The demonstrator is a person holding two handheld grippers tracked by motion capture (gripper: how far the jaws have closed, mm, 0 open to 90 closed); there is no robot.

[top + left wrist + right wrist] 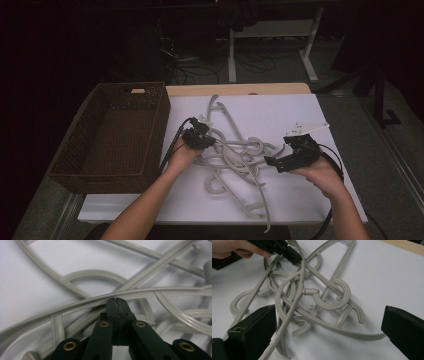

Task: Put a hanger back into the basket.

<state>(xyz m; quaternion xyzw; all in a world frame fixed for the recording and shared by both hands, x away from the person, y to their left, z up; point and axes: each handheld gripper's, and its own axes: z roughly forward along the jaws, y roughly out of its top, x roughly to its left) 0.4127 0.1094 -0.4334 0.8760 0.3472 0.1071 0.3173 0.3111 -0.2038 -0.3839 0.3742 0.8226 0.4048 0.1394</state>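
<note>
A white-topped table (300, 107) carries a tangled heap of grey plastic clothes hangers (235, 155) near its middle, their hooks and curved arms crossing one another. At the table's left edge sits a dark brown woven wicker basket (90, 150), rectangular and deep, with nothing seen inside it.

The person's left hand holds the left gripper (204, 142) at the left side of the heap. In the left gripper view its two black jaws are pressed tight together, tip against tip (117, 305), and the tips meet right at a long grey hanger arm (75, 305) that runs across in front of them — whether a piece of that arm is pinched between them cannot be told. The right gripper view shows this same gripper from across the heap, its black tip (292, 255) down among the upper hangers.

The right gripper (272, 162) is held in the right hand just beside the right side of the heap, clear of it. Its jaws stand spread wide apart — one hanger's hook (337, 296) lies on the table beyond them.
</note>
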